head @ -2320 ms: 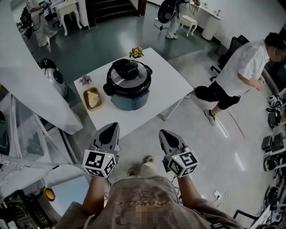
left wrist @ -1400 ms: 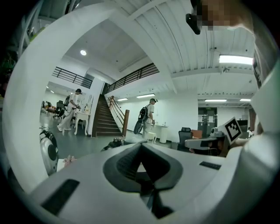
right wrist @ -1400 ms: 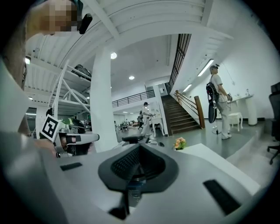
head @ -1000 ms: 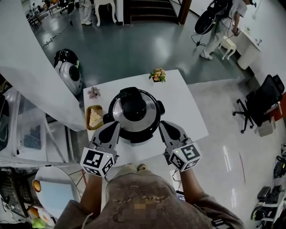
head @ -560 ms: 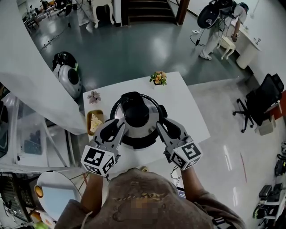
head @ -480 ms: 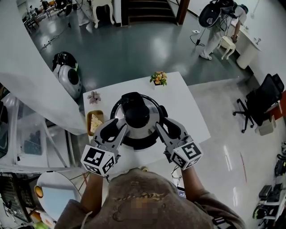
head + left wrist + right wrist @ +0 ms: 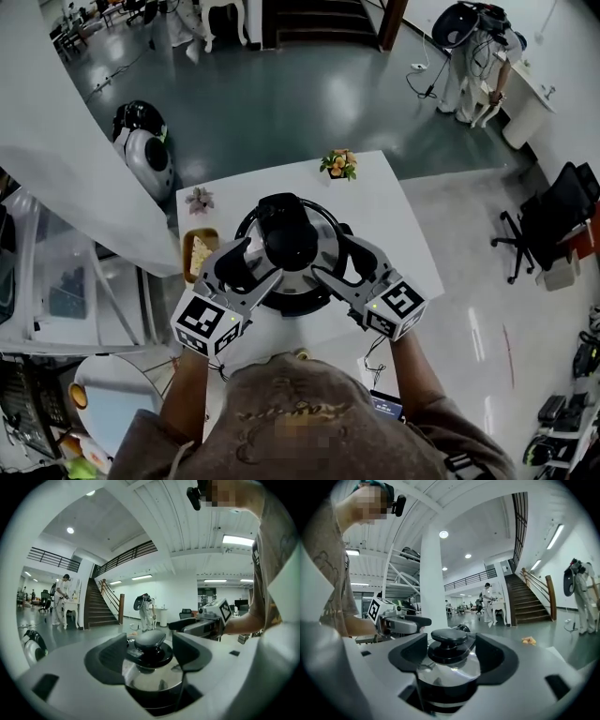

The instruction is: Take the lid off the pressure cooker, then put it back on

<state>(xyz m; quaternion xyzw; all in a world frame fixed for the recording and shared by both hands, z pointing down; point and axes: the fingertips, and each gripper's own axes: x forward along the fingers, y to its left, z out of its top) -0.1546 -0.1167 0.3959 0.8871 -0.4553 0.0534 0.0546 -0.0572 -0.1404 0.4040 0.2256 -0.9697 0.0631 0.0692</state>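
Left tool (image 7: 246, 267) and right tool (image 7: 345, 265): jaws wide apart, just been opening, gripping nothing. Markings readable: a black-and-white square pattern on each marker cube (image 7: 204, 323). The lid (image 7: 151, 679) has a black knob (image 7: 150, 641) that stands between each tool's jaws, pads clear of it. The tools face each other across it. Lid sits on the pressure cooker (image 7: 281, 302), on the white tabletop (image 7: 394, 220).

No legible text, no brand or number, no readable sign
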